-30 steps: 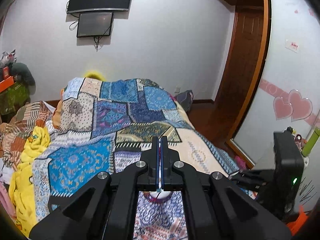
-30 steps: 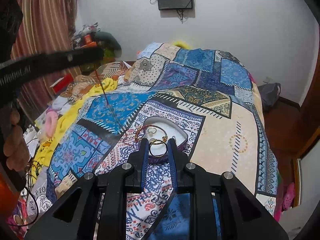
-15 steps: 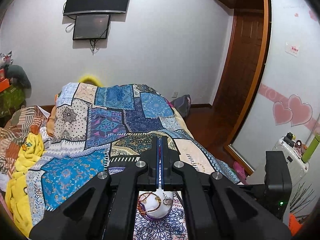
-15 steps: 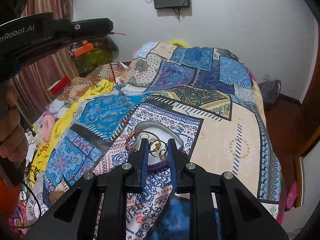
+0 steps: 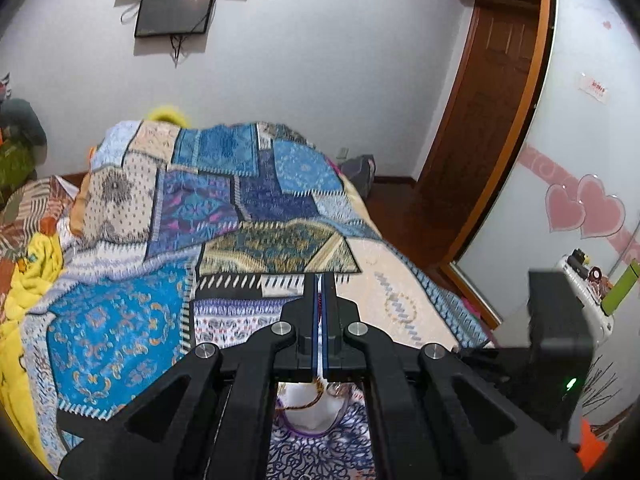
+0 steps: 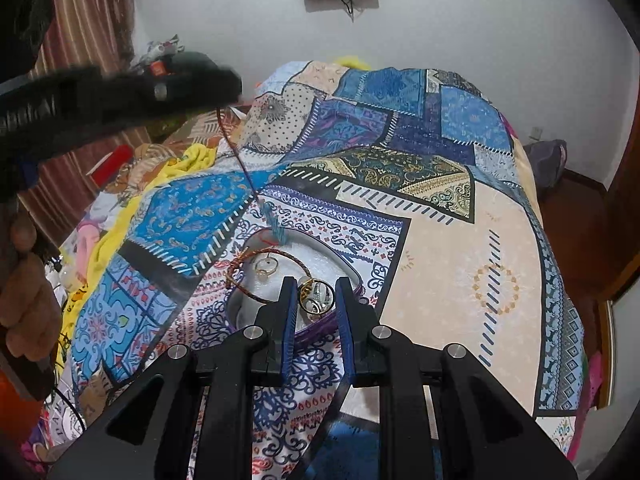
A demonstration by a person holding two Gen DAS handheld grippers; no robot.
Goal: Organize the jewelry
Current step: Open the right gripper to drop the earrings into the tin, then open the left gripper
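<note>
A patchwork quilt (image 6: 460, 208) in blue, beige and purple covers the bed. On its near part sits a white oval jewelry tray with a purple rim (image 6: 340, 258). The left gripper (image 6: 228, 88), black, hangs above the tray with jaws pressed together on a thin red cord with a blue tassel (image 6: 276, 226), which dangles to the tray's far edge. The right gripper (image 6: 316, 294) is nearly closed around a gold ring (image 6: 318, 300) at the tray's near edge. A braided brown bracelet (image 6: 248, 290) and a small gold ring (image 6: 266, 266) lie in the tray.
</note>
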